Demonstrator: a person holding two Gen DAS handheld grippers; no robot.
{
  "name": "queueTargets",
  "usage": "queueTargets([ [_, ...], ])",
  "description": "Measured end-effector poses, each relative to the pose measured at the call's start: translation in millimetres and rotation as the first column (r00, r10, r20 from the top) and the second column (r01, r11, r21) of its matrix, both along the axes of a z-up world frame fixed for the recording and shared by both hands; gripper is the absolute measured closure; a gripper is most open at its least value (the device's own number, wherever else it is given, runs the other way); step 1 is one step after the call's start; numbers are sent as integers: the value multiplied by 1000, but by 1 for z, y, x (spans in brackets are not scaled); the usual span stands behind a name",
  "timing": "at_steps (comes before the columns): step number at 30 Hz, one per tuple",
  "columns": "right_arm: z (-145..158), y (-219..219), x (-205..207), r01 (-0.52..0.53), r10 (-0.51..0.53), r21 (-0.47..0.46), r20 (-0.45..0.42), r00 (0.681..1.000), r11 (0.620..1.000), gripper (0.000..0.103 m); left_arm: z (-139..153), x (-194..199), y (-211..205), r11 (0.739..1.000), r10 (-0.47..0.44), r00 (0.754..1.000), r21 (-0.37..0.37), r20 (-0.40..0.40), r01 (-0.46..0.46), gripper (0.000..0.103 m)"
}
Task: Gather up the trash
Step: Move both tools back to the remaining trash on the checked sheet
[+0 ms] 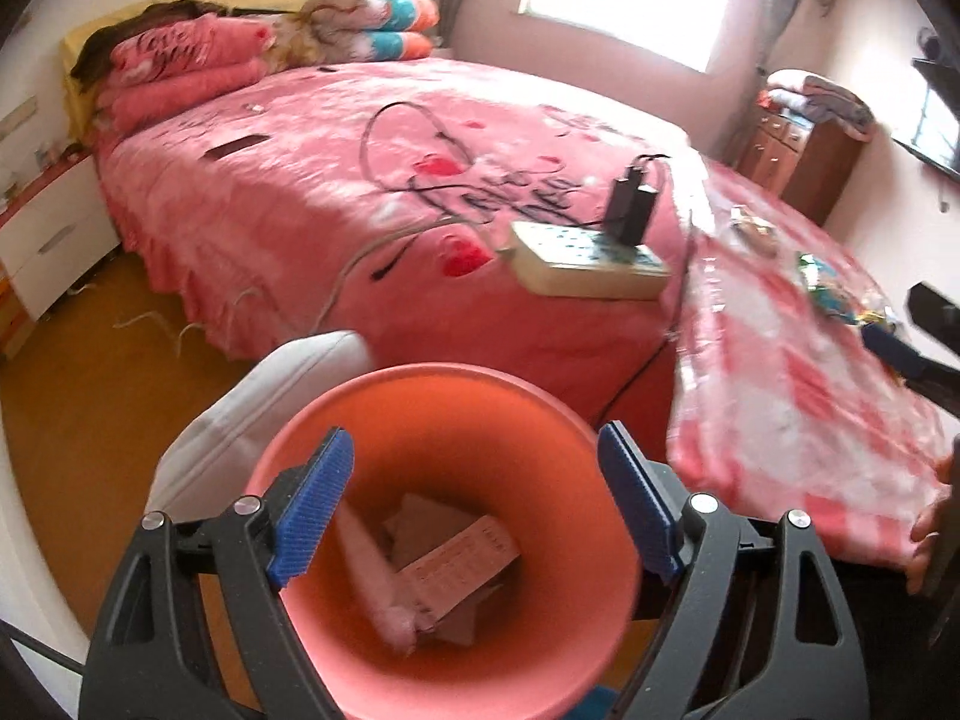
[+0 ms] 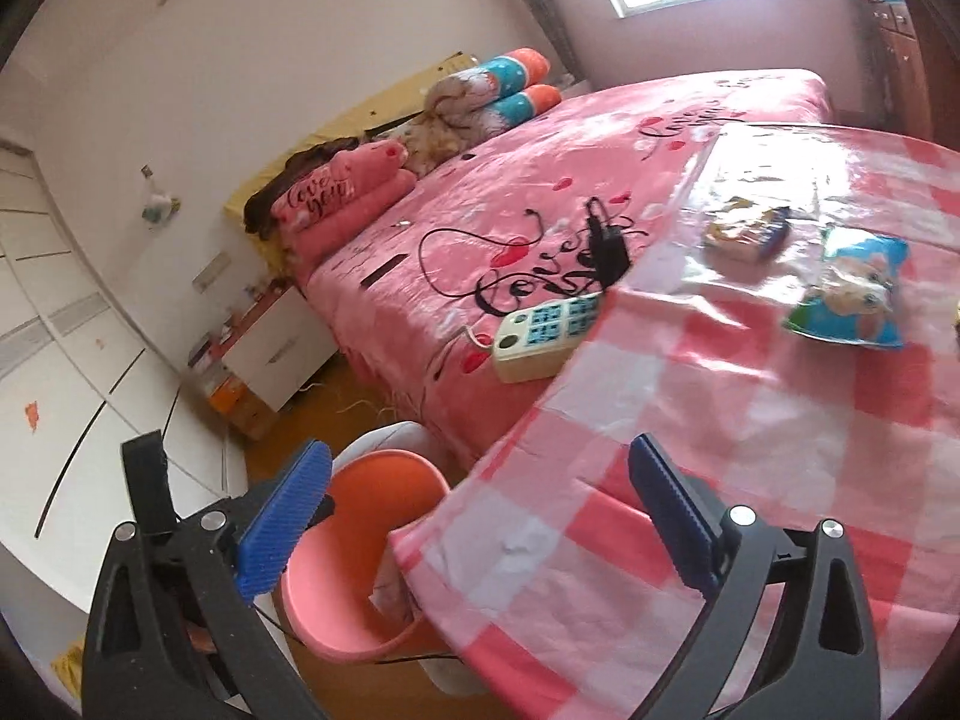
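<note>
Bed (image 1: 336, 180), large, pink heart-print cover, folded pink blankets (image 1: 180, 66) and patterned pillows (image 1: 384, 18) stacked at the headboard end; white nightstand (image 1: 54, 228) beside it on the wooden floor (image 1: 102, 372). Surface (image 2: 750, 420), draped in a pink-and-white checked plastic cloth, standing against the foot of the bed. Trash bin (image 1: 444, 480), pink-orange, round and open-topped, on the floor just beside the surface's edge and in front of a white cushioned seat (image 1: 270, 396); contents: cardboard scraps (image 1: 456, 558) and a pale pink wad, lying at the bottom. Power strip (image 1: 588, 258), cream, on the bed near the surface, with a black adapter (image 1: 627, 207) plugged in and cables trailing. Snack packet (image 2: 852, 294), blue and green, lying flat on the surface; a second, smaller yellow-and-blue wrapper (image 2: 744, 231) beyond it, the two apart. Left claw (image 1: 474, 504), jaws spread on either side of the bin's rim, left pad inside the mouth, right pad outside the wall, neither pressing on it; released. Right claw (image 2: 480, 528), jaws spread wide over the near edge of the surface, nothing between them; released, well short of both packets
</note>
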State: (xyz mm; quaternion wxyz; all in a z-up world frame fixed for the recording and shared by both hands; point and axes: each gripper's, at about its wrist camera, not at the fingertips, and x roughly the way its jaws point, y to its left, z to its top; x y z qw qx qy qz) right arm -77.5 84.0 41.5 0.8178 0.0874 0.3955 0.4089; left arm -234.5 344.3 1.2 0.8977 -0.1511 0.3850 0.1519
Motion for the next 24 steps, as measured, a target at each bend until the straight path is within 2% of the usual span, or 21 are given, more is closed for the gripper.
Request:
queueTargets([
  [4,-3,-15,2,32,-32,13,-12,999,999,5,8,14,-21,999,-47,999,21,-23,48,19],
  [7,-1,-24,-1,53,-53,13,28,998,999,5,18,22,-35,997,-68,998,42,-18,68,19],
  [16,4,-54,-10,117,-109,-35,170,979,992,5,32,42,-61,992,-123,992,5,-20,124,19],
  [19,5,-63,-13,156,-140,-55,220,965,986,5,35,46,-72,990,-133,991,34,-25,134,19],
  [24,4,-74,-12,199,-176,-72,245,953,977,5,44,53,-90,985,-161,987,66,-21,162,19],
])
